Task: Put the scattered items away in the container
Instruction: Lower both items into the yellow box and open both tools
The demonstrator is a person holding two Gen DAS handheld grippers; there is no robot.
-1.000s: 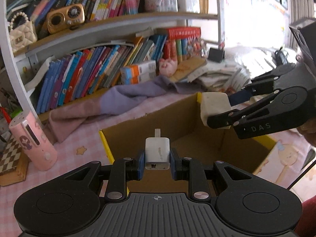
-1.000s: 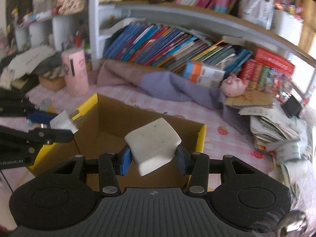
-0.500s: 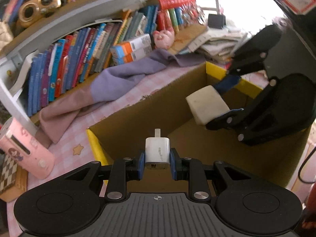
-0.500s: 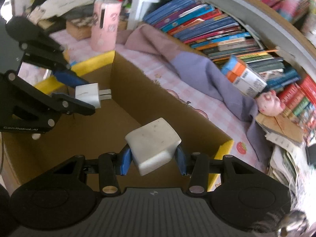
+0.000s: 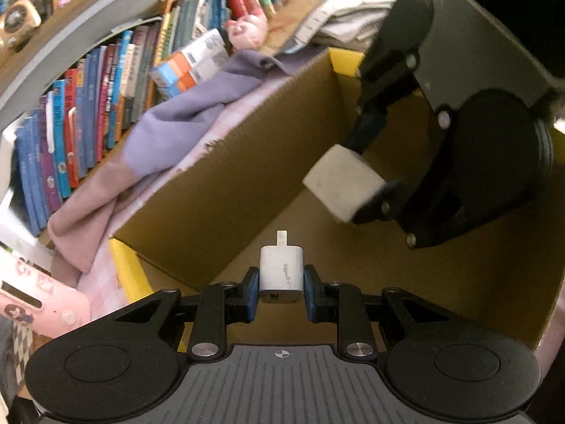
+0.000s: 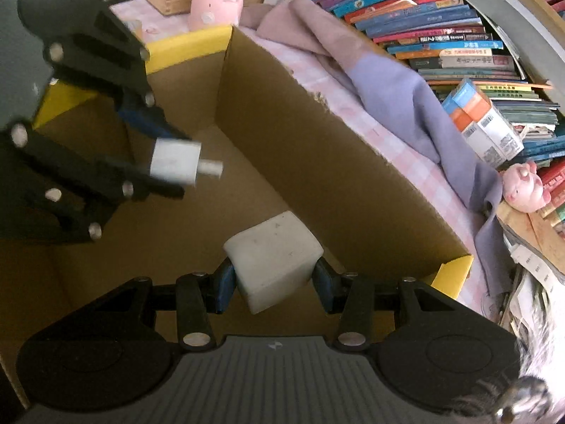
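Box (image 5: 226, 190): below both grippers.
Left gripper (image 5: 281, 288): clamps charger (image 5: 281, 271).
Right gripper (image 6: 272, 279): clamps white block (image 6: 273, 263).
Risk: grippers collide (close inside box).

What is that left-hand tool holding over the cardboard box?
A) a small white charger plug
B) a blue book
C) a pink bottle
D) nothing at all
A: the left gripper has its fingers closed on a small white charger plug, prong pointing forward, above the cardboard box; the right gripper holds a white block.
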